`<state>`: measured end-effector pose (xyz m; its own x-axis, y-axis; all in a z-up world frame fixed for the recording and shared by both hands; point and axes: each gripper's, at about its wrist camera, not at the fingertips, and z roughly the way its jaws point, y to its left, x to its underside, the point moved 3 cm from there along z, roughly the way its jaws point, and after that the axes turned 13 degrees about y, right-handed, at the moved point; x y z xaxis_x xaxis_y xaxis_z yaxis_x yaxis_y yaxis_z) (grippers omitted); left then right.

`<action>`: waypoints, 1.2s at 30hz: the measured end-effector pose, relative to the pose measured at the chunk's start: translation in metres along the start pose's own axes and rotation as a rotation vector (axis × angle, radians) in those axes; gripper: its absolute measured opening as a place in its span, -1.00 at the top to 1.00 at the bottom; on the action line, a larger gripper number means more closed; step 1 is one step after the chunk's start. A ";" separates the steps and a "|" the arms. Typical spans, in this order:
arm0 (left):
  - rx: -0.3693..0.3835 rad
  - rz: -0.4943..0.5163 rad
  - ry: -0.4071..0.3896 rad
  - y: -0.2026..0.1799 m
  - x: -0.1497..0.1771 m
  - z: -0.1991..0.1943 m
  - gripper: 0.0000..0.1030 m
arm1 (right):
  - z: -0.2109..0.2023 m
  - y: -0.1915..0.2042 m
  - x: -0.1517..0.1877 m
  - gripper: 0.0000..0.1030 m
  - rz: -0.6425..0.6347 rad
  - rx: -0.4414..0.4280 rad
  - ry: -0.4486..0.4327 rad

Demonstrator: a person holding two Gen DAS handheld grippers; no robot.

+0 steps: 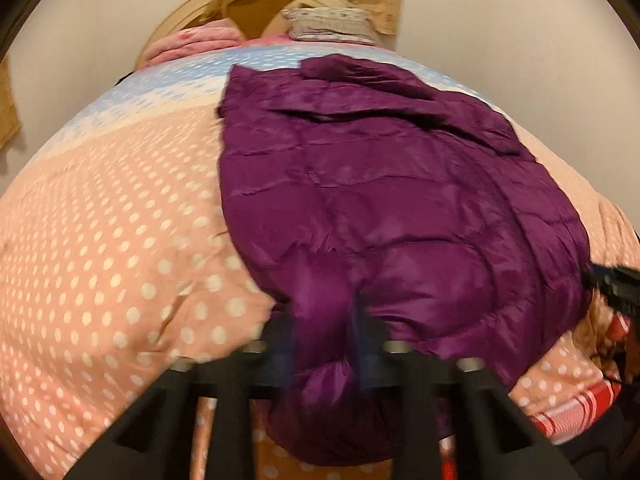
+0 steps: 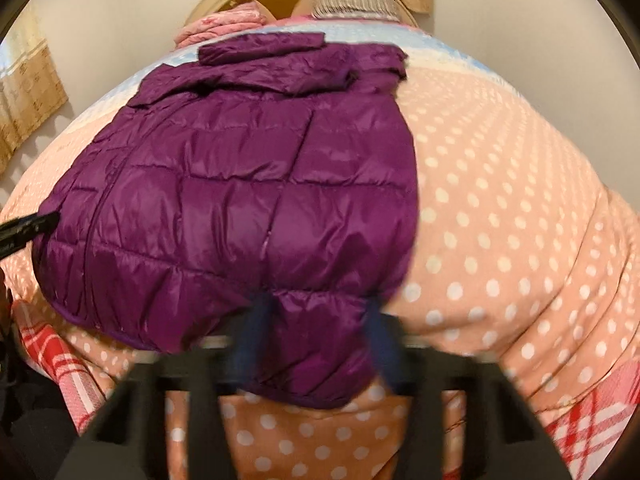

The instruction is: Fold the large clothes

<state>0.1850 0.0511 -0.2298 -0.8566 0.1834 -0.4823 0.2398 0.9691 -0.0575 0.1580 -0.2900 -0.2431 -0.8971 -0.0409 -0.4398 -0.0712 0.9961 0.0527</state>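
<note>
Both grippers tilt steeply down toward the bed (image 1: 100, 240), each at the near hem of the purple quilted jacket (image 1: 380, 200), which lies spread flat on the polka-dot quilt (image 2: 500, 220) with its collar toward the headboard (image 1: 192, 12) at twelve o'clock. The left gripper (image 1: 326, 344) is clenched on the hem at six o'clock of its own view, puffy fabric bunched between its blue fingers (image 1: 362, 336). The right gripper (image 2: 316, 344) likewise grasps the hem near the jacket's right corner, fabric pinched between its fingers (image 2: 256, 336). In the right wrist view the left gripper's black tip enters at nine o'clock. No label or writing can be read on the jacket.
</note>
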 end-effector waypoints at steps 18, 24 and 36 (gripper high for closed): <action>0.140 0.024 -0.315 0.018 -0.024 -0.186 0.94 | -0.203 -0.003 -0.017 0.92 -0.039 -0.138 -0.437; 0.137 0.008 -0.246 0.026 -0.029 -0.150 0.94 | -0.132 -0.017 -0.034 0.22 0.032 -0.197 -0.219; 0.059 0.022 -0.143 0.036 0.008 -0.114 0.94 | -0.039 0.000 0.023 -0.41 0.093 -0.248 0.119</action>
<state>0.1346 0.1067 -0.1364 -0.7782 0.1749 -0.6031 0.2876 0.9531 -0.0947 0.1206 -0.2936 -0.2185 -0.9485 0.0266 -0.3156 -0.0773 0.9468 0.3123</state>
